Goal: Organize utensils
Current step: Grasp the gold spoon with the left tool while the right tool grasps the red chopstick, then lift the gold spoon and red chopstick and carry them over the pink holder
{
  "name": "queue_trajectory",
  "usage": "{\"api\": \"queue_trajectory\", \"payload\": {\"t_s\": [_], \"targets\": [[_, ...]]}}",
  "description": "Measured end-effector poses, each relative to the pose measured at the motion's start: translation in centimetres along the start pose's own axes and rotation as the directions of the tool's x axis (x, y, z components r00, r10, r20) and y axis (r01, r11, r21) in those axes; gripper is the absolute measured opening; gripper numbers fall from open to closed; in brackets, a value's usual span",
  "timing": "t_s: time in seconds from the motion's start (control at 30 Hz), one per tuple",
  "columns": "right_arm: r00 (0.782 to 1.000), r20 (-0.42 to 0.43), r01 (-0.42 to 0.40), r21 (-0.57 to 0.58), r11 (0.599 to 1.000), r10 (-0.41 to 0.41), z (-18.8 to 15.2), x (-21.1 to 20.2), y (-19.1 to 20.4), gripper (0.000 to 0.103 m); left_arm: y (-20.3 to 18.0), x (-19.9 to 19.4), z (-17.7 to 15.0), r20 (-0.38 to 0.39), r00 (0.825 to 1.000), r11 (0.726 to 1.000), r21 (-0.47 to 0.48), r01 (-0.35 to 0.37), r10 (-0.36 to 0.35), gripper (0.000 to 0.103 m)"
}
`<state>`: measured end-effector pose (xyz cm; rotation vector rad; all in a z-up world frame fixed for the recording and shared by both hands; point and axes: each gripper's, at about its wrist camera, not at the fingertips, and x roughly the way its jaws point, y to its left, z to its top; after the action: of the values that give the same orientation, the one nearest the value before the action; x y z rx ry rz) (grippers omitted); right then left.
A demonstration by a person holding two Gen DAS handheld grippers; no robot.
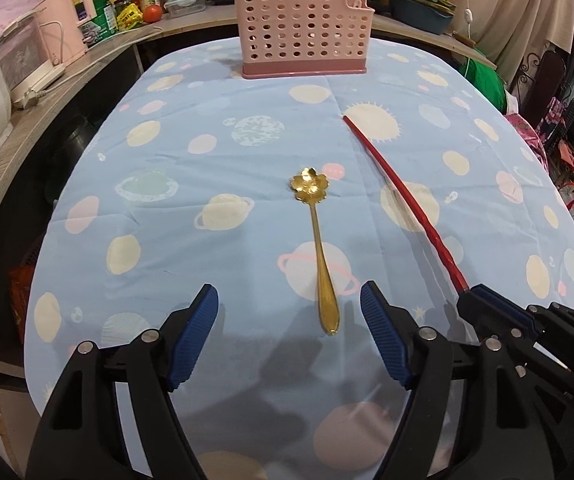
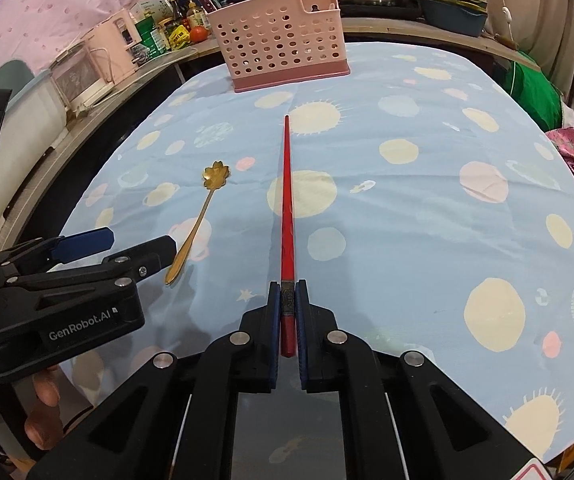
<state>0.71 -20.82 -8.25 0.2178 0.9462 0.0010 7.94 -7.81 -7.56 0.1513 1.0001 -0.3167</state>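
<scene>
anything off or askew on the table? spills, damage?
Nothing spilled or damaged. The gold flower spoon lies loose on the tablecloth, between the open left gripper fingers. The right gripper is clamped on the red chopsticks. The pink utensil basket stands upright.

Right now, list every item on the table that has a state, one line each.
Left gripper: open, jaws either side of the spoon handle, not gripping.
Right gripper: shut on the red chopsticks.
Red chopsticks: held at the thick end, pointing toward the basket.
Gold spoon: lying flat on the cloth, not held.
Pink basket: upright at the far edge; contents unclear.
</scene>
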Motion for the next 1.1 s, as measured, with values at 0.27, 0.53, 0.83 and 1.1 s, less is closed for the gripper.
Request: {"api": "queue_trajectory", "payload": {"t_s": [0.27,0.53,0.83,1.1], "targets": [[1.000,-0.007,-0.003,0.007,1.000,0.003,0.0,0.1,-0.1,0.007,0.0,1.5,-0.5,-0.050,0.998,0.999,-0.017,0.047,-0.048,0.054],[1.000,-0.014,-0.006,0.010,1.000,0.007,-0.1,0.3,-0.3,0.007,-0.2,1.6,-0.8,-0.051,0.997,0.999,-0.002,0.049,-0.049,0.025],[1.000,0.001,-0.019,0.007,1.000,0.019,0.1,-0.2,-0.1,0.007,-0.1,0.6,-0.4,-0.043,0.998,0.999,-0.012,0.043,-0.044,0.011],[0.997,0.067,-0.034,0.012,0.999,0.034,1.7,-2.5,0.0,0.007,0.2,-2.7,1.4,0.037,0.999,0.999,-0.026,0.041,-0.040,0.009]]}}
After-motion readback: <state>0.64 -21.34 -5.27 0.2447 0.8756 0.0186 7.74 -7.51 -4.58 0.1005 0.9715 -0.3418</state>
